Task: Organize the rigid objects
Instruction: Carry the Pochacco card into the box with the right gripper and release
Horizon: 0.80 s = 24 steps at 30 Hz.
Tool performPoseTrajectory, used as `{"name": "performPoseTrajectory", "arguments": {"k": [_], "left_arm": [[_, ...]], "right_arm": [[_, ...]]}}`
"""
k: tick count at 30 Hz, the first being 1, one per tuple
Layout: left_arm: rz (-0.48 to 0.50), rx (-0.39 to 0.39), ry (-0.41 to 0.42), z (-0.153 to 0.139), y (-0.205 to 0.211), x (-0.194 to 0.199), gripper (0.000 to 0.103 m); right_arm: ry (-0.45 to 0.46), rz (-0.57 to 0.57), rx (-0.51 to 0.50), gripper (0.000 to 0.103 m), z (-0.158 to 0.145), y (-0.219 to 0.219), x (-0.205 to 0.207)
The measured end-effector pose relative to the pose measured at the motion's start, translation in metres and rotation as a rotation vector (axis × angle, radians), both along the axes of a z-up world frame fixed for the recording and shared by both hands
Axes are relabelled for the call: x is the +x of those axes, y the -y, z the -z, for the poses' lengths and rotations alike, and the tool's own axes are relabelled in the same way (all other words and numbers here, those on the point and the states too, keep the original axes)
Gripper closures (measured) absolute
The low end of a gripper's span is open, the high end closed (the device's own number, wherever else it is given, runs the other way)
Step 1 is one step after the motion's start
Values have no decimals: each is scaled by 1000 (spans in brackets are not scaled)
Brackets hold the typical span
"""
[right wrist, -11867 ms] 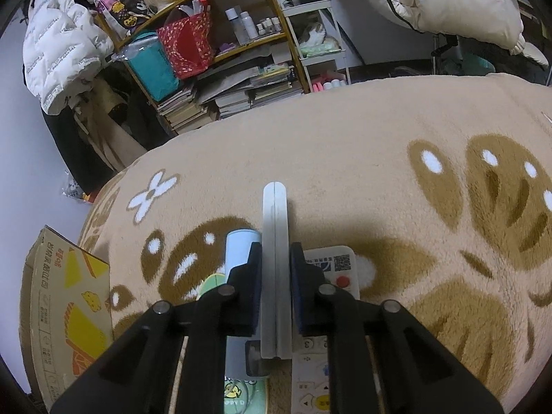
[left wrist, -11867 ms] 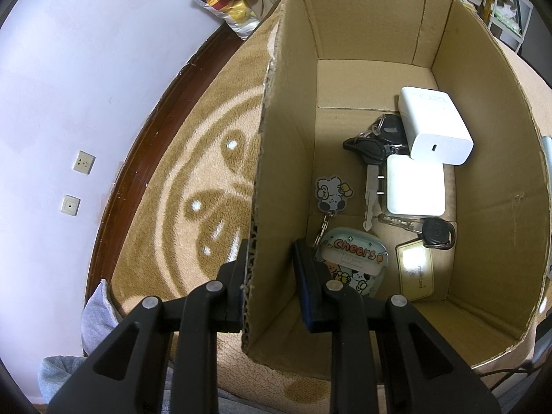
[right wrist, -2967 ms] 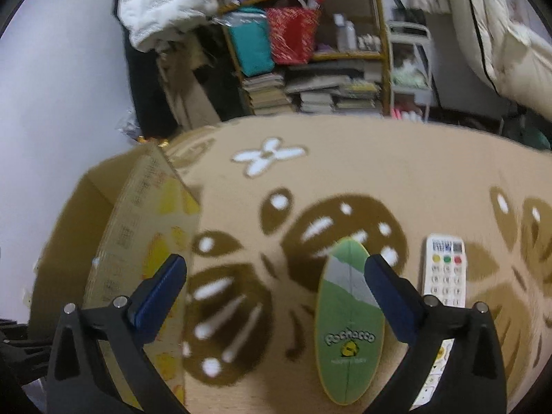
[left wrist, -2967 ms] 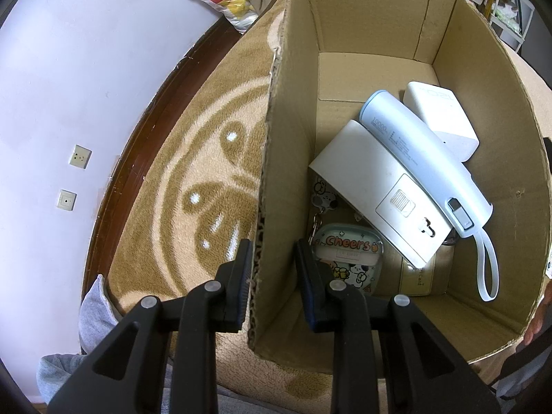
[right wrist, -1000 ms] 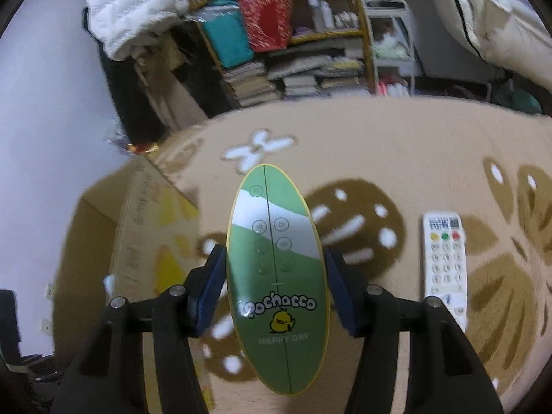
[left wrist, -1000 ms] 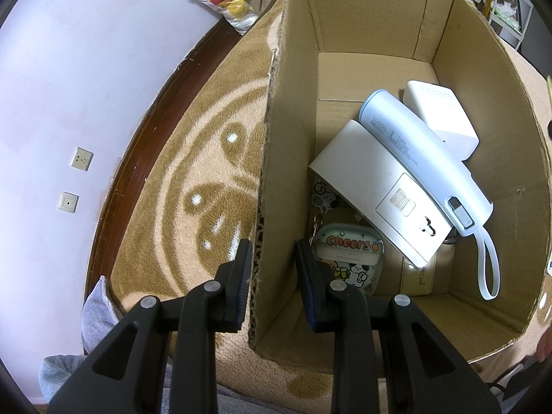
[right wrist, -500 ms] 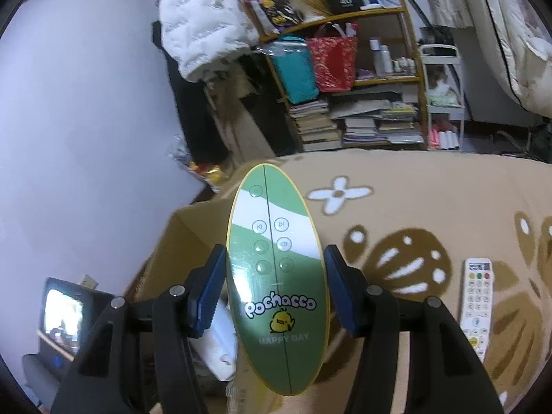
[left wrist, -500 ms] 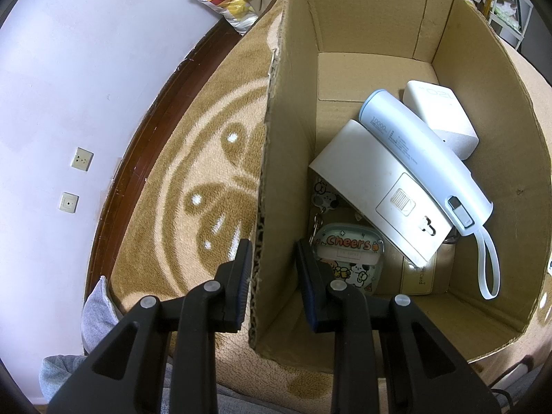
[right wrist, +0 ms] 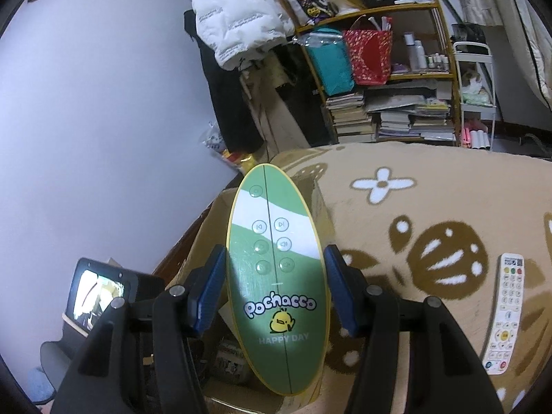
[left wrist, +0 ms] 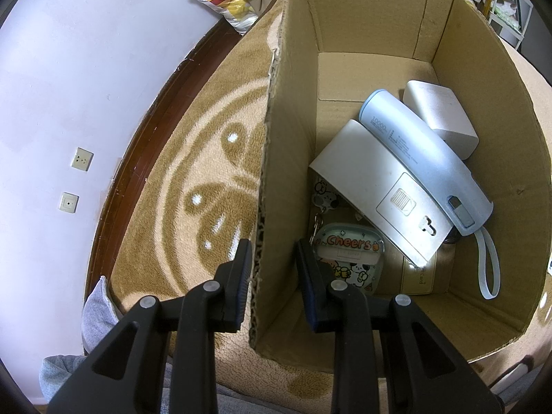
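Observation:
A cardboard box point(left wrist: 483, 79) stands on the patterned carpet. My left gripper point(left wrist: 272, 246) is shut on its left wall, one finger outside and one inside. In the box lie a light-blue power bank point(left wrist: 421, 158), a flat white device point(left wrist: 376, 189), a white charger block point(left wrist: 441, 117) and a "Cheers" keychain point(left wrist: 348, 258). My right gripper point(right wrist: 275, 252) is shut on a green oval Pochacco device point(right wrist: 276, 276), held upright over the box point(right wrist: 210, 220), whose inside is mostly hidden behind it.
A white remote point(right wrist: 505, 314) lies on the carpet point(right wrist: 431, 207) to the right. Behind stands a shelf point(right wrist: 396, 110) of books and bags, with a white jacket point(right wrist: 234, 17) hanging. A wall with sockets point(left wrist: 82, 159) and a dark skirting board border the carpet.
My right gripper, holding the green oval device, has risen from the carpet and swung left over the box. The left gripper and box contents have stayed still.

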<state>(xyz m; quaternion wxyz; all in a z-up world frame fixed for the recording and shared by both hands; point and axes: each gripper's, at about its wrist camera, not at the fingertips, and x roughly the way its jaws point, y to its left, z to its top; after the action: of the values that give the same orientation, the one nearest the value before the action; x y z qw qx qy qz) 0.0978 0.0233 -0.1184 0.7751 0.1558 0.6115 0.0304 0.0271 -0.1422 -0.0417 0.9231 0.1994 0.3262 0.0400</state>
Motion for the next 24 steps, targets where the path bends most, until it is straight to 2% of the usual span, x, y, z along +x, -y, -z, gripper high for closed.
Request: {"name": "performPoseTrajectory", "arguments": {"k": [24], "left_arm": [[2, 3, 0, -1, -1, 0, 75]], "right_arm": [[-69, -43, 2, 43, 22, -13, 7]]}}
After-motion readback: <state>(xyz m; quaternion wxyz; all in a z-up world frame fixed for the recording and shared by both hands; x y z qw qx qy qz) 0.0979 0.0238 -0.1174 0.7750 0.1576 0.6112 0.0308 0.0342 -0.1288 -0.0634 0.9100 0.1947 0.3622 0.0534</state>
